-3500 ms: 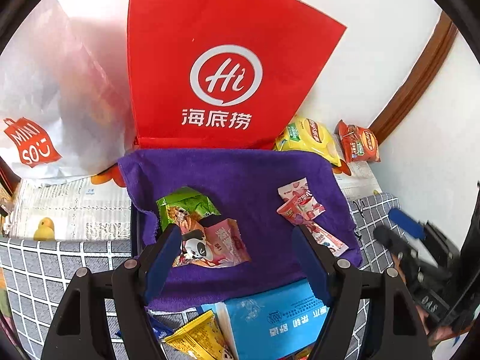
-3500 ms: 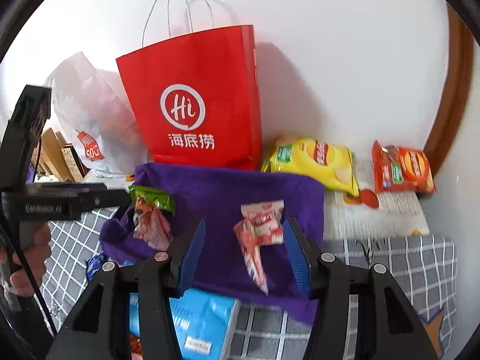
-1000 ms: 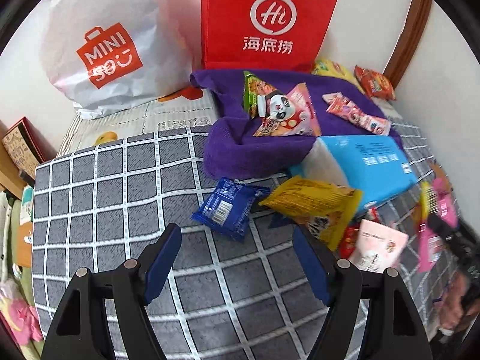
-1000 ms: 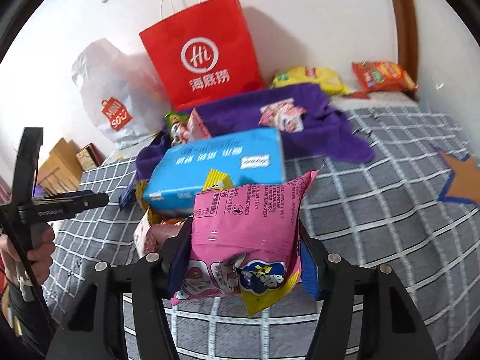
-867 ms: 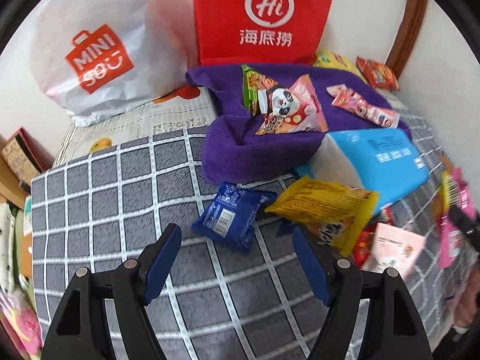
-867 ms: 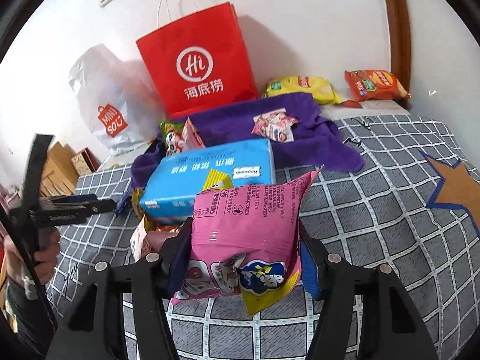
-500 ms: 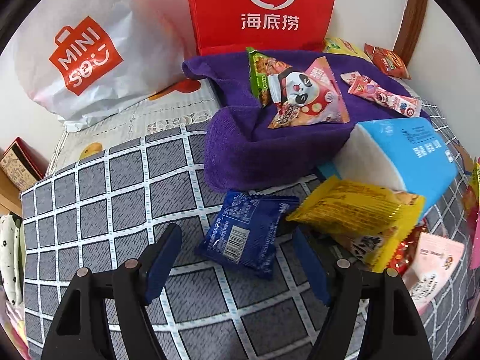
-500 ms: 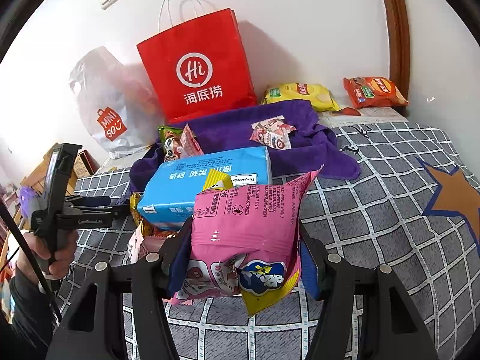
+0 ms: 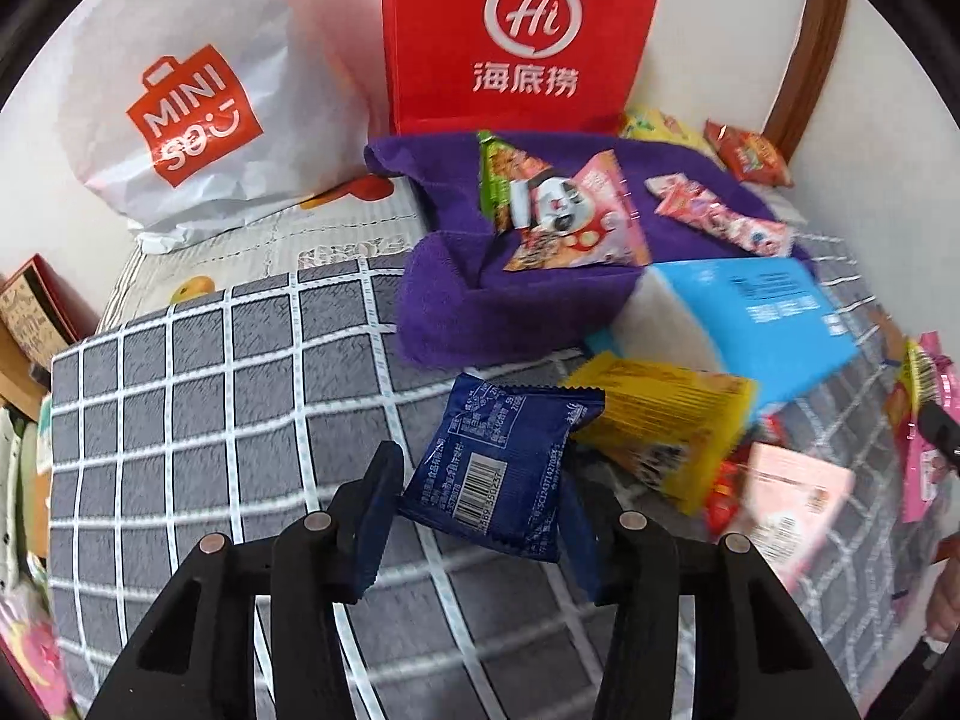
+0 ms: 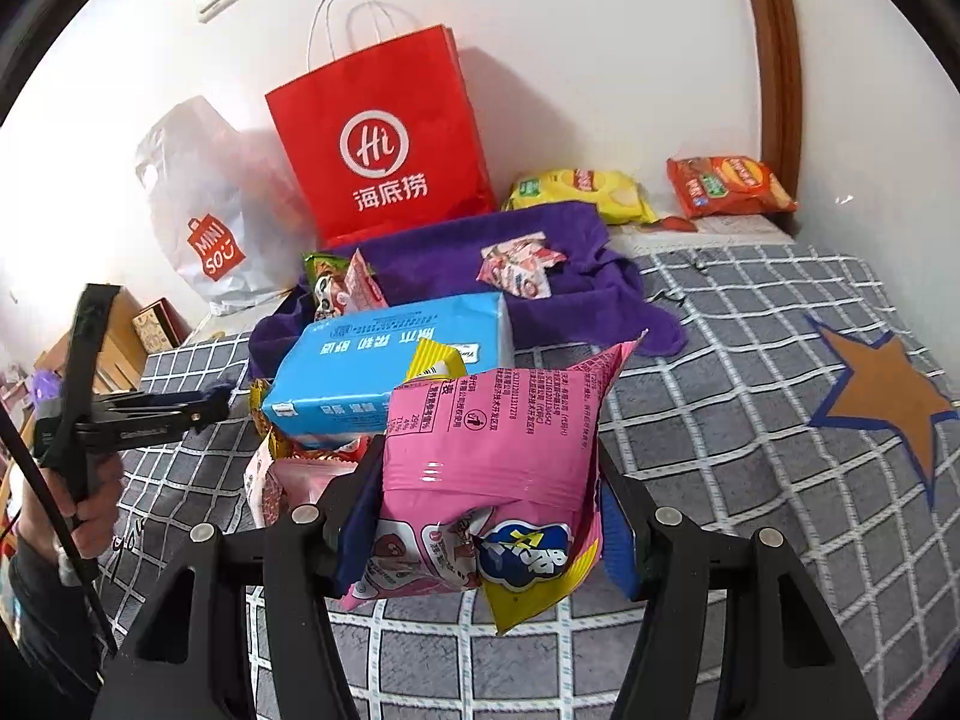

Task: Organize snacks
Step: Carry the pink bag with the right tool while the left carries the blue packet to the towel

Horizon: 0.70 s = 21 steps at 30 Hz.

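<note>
A dark blue snack packet (image 9: pixel 501 468) lies on the grey checked bedspread (image 9: pixel 198 396), barcode side up. My left gripper (image 9: pixel 480 483) has this packet between its fingers. The jaws are closing and the pads touch the packet's two side edges. In the right wrist view the left gripper (image 10: pixel 213 396) shows at the left, in a person's hand (image 10: pixel 90 510). My right gripper (image 10: pixel 486 510) is shut on a pink snack packet (image 10: pixel 498 438), held above the bed. A yellow packet edge (image 10: pixel 528 597) pokes out behind the pink one.
A purple towel (image 9: pixel 468 300) holds a panda packet (image 9: pixel 570 222) and pink sweets (image 9: pixel 720 219). Beside it lie a blue tissue pack (image 9: pixel 756 324), a yellow packet (image 9: pixel 660 420) and a pale pink packet (image 9: pixel 792 498). A red paper bag (image 9: pixel 522 30) and a white bag (image 9: pixel 180 108) stand at the wall.
The left gripper has moved in over the blue packet, and its jaws have narrowed onto the packet's sides. The right gripper has kept hold of the pink packet and barely moved.
</note>
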Motion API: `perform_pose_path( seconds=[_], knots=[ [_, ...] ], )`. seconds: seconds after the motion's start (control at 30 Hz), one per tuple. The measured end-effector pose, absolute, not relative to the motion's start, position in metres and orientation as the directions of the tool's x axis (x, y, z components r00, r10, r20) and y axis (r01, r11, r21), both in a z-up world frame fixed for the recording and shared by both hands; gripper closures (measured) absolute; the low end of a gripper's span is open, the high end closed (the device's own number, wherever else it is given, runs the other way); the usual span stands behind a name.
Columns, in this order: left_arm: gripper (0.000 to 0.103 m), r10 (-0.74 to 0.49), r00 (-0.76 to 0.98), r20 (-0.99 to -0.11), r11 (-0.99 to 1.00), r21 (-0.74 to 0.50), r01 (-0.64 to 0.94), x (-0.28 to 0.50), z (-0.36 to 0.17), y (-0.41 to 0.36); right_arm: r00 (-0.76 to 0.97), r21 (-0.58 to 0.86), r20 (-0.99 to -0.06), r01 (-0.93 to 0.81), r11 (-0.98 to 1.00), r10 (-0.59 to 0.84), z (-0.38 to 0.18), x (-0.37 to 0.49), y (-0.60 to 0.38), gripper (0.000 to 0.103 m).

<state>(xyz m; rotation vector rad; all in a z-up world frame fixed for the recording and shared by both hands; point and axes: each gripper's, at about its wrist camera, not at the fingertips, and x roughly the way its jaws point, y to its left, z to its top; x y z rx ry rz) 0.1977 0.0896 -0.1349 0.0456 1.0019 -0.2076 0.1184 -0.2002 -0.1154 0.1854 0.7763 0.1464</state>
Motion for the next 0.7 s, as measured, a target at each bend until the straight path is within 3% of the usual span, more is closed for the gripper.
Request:
perform_pose_path(
  seconds=[0.4, 0.7],
  knots=[
    [0.056, -0.250, 0.582, -0.774, 0.960, -0.119, 0.255, 0.154, -0.074, 0.057, 0.724, 0.185, -0.662, -0.094, 0.978, 0.195, -0.080, 0.105, -0.193, 0.042],
    [0.056, -0.255, 0.618, -0.743, 0.958, -0.107, 0.266, 0.161, -0.043, 0.030, 0.739, 0.153, -0.639, -0.148, 0.977, 0.213, -0.052, 0.133, -0.184, 0.042]
  ],
)
